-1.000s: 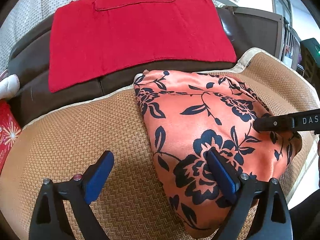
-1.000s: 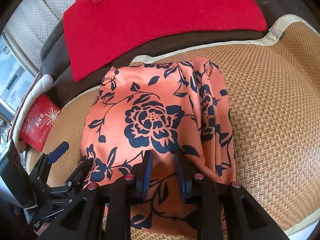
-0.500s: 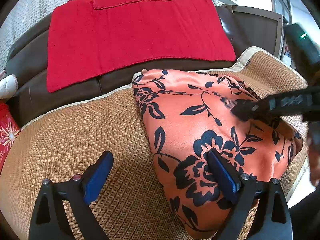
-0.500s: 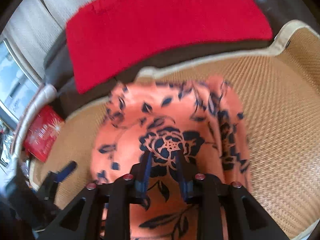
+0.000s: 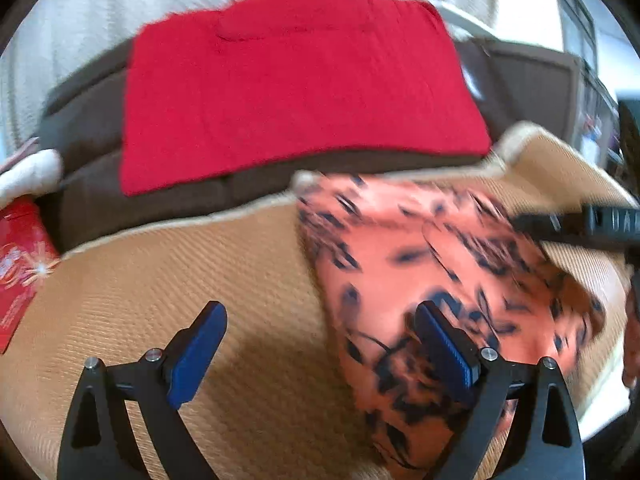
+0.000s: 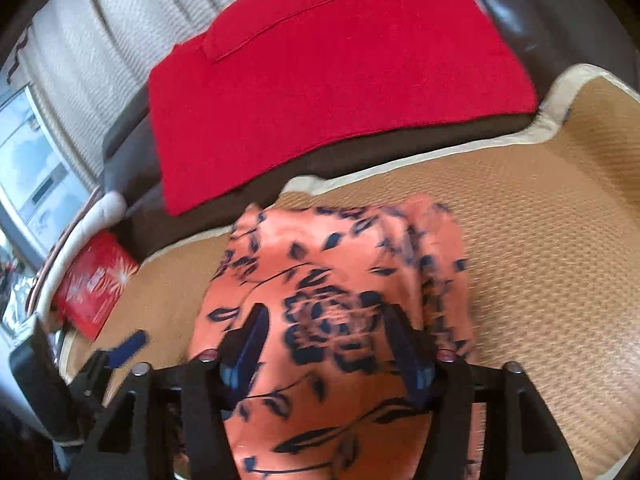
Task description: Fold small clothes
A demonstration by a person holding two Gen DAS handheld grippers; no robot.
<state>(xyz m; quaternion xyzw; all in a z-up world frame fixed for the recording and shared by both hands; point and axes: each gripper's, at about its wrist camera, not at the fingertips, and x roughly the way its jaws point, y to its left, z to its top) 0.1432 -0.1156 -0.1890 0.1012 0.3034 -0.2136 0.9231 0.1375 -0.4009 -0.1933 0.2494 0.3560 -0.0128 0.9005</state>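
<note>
An orange garment with a dark blue flower print (image 5: 452, 280) lies folded on a woven tan seat mat (image 5: 180, 276); it also shows in the right wrist view (image 6: 340, 280). My left gripper (image 5: 320, 344) is open and empty, its right finger over the garment's left edge, its left finger over the mat. My right gripper (image 6: 326, 344) is open above the near part of the garment, holding nothing. The right gripper's finger (image 5: 576, 228) reaches in from the right edge of the left wrist view. The left gripper (image 6: 120, 352) shows at the lower left of the right wrist view.
A red cloth (image 5: 296, 88) hangs over the brown sofa back (image 5: 80, 136) behind the mat; it also shows in the right wrist view (image 6: 332, 80). A red printed packet (image 6: 94, 280) lies at the mat's left end. Pale curtains (image 6: 100, 60) hang behind.
My right gripper has opened, let go of the garment and lifted back from it. The left gripper has pulled back a little and stays open. The garment stays on the mat.
</note>
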